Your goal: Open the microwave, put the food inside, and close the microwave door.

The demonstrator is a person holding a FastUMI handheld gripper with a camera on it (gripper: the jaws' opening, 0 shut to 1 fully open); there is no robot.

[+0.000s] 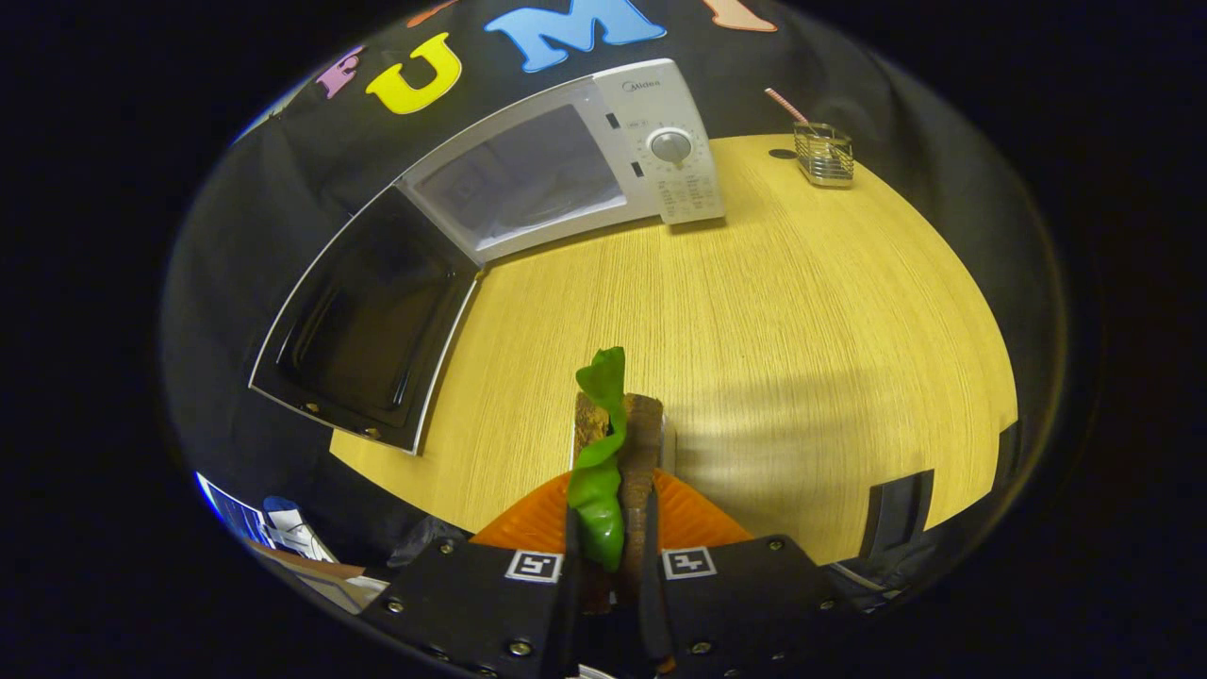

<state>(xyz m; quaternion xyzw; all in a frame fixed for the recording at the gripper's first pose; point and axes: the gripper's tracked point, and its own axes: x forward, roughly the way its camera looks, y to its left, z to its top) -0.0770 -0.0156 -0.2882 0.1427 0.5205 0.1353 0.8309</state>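
Sandwich is clamped upright between both fingers of the gripper, over an orange plate. Microwave door is swung open; carry-in is judged next, cavity well ahead.

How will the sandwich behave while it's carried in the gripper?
The gripper is shut on the sandwich, held on edge. The bread looks soft, so it may squash. The lettuce curls loose beyond the fingers and may flop or slip out. It looks light.

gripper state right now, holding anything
gripper: shut on the sandwich, both fingers pressing its sides, held above the orange plate.
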